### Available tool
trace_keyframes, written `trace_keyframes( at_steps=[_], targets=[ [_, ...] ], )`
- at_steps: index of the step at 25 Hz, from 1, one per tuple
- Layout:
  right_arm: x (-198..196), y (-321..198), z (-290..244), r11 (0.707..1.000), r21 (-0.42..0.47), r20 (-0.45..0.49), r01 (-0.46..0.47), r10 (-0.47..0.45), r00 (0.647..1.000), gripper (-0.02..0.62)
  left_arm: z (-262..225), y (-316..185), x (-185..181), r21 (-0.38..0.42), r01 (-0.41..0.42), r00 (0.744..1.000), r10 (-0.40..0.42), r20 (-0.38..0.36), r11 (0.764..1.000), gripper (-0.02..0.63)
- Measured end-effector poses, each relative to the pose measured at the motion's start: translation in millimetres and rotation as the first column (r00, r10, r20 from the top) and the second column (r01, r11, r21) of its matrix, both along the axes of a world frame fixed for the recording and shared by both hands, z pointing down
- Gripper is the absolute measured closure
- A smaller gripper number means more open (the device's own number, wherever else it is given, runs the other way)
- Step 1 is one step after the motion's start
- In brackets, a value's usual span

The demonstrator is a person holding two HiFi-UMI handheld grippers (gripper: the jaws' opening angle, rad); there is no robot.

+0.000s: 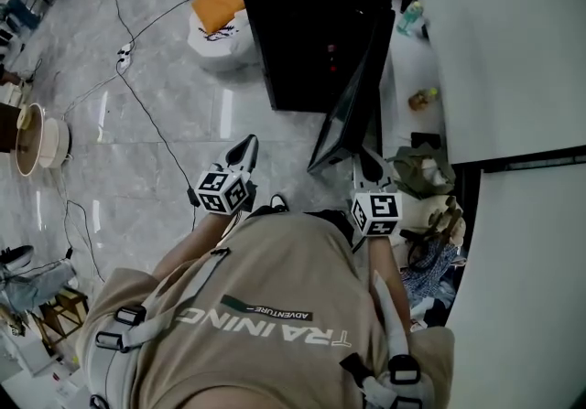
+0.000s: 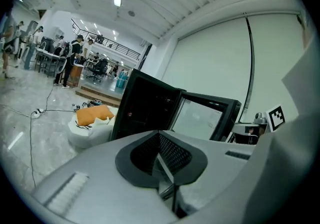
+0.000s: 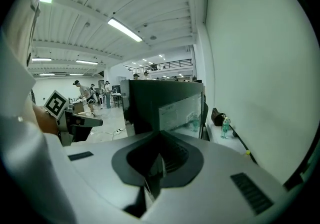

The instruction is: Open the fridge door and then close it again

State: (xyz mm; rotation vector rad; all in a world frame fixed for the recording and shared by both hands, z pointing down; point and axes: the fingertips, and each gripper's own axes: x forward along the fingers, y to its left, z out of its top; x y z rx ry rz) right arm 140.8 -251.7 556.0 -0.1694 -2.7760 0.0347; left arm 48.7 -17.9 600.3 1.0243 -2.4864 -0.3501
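The black fridge stands on the floor at 12 o'clock from the person. Its door is swung wide open toward them, with the free edge just ahead of the right tool. Both tools are empty, jaws pressed together; the left tool hangs at 11 o'clock, clear of the door. The opening looks done, so closing is probably the step in hand. To do it well, lay the right tool against the door's outer face near the free edge. Push steadily toward 11 o'clock along the hinge arc and ease off before the door meets the cabinet, keeping the left tool out of the gap.
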Motion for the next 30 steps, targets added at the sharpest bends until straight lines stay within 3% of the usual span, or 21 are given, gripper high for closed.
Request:
trace_keyframes(
  at_steps=[15,23,30],
  targets=[
    [-56,71,-1,0.988,0.015,-0.005,0.154,-0.154,0.988,0.6,16,68,-29,0.034,0.141,0.99,-0.139,-0.038,0.989,0.606],
    [-94,119,-7,0.946,0.027,0.012,0.322,-0.323,0.946,0.6,16,97,-47,0.013,0.228,0.972,-0.227,-0.061,0.974,0.606],
    [-126,130,-8,0.916,-0.025,0.049,0.401,-0.4,0.915,0.6,7,96,-65,-0.008,0.285,0.957,-0.285,-0.059,0.958,0.606]
  ],
)
